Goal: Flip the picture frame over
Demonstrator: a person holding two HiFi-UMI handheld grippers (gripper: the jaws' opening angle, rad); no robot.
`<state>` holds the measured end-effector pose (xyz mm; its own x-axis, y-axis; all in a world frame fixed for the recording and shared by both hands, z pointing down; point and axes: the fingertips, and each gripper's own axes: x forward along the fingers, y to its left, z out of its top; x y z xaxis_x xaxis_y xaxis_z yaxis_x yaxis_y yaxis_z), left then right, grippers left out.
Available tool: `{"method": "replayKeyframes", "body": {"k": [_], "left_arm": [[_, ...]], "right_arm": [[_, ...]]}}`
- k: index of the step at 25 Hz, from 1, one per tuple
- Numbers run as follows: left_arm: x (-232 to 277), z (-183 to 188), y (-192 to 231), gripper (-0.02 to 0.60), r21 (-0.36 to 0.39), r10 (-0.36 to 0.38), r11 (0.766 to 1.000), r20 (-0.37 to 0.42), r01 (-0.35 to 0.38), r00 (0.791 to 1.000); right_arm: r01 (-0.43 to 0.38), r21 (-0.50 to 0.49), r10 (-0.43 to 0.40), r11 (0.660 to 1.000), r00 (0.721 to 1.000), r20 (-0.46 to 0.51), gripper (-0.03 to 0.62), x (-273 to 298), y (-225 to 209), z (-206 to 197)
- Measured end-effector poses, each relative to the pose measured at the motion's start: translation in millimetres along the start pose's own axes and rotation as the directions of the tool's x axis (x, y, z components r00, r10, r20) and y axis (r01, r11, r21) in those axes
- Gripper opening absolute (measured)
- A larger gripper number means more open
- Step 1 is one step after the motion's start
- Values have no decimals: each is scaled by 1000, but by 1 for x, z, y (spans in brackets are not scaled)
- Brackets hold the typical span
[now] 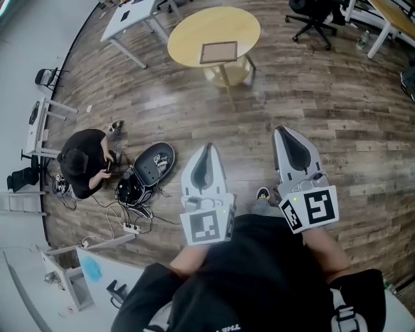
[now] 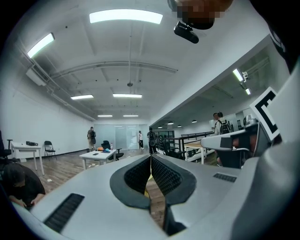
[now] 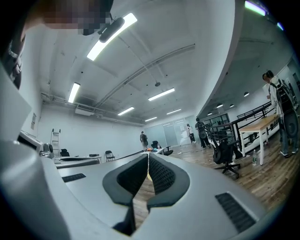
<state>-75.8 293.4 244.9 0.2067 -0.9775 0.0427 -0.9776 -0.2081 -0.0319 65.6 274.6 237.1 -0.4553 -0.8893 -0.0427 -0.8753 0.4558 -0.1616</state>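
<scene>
The picture frame (image 1: pixel 218 52) lies flat on a round pale wooden table (image 1: pixel 188 34) far ahead across the room, with its brown border and grey-brown panel facing up. Both grippers are held level at waist height, well short of the table. The left gripper (image 1: pixel 209 147) is shut with nothing between its fingers; in the left gripper view its black pads (image 2: pixel 140 174) meet at the tips. The right gripper (image 1: pixel 283 130) is shut and empty too, its pads (image 3: pixel 160 174) closed together. Neither gripper view shows the frame.
A person in black (image 1: pixel 84 165) crouches on the wood floor at the left beside an open black case (image 1: pixel 154 162) and cables with a power strip (image 1: pixel 131 227). A white table (image 1: pixel 133 16) and a black office chair (image 1: pixel 314 16) flank the round table.
</scene>
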Motion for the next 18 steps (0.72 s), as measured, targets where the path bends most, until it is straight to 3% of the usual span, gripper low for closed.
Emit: {"method": "replayKeyframes", "body": {"k": [8,18], "left_arm": [[41,1,-9,25,16,-3,1000,-15,3,1000],[95,-11,18,25,-10,-43,999,-29,43,999]], "right_arm": [[31,32,-31,999,1000,-2,21,22,-40,-2],[59,37,-58,998,998,-26,21,80,-48,-12]]}}
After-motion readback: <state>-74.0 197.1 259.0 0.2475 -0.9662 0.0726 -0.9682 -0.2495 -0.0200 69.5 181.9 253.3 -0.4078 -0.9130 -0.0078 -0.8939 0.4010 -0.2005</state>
